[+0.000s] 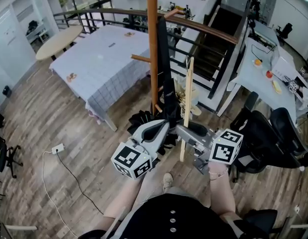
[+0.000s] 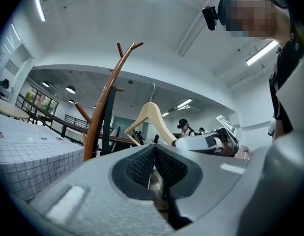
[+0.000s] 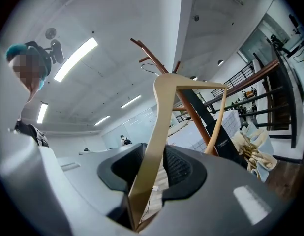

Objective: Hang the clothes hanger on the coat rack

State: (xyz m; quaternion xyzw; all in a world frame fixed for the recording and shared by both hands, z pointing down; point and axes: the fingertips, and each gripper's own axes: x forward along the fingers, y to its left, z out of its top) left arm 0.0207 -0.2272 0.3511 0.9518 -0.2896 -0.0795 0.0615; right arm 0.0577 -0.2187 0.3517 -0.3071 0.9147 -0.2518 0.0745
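One clothes hanger [image 3: 159, 117] end hidden in right gripper [image 3: 151, 155] (hook [image 3: 152, 69] faint)

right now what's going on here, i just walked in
A person holds a gripper in each hand. The right gripper is clamped on one arm of a wooden clothes hanger, which stands upright in front of the wooden coat rack. The left gripper is shut and empty beside it. The hanger is not yet on the rack.

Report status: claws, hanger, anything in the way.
Right claw shut on hanger. Left claw shut, empty. Hanger near coat rack, not yet hung. Dark strap hanging on the rack.
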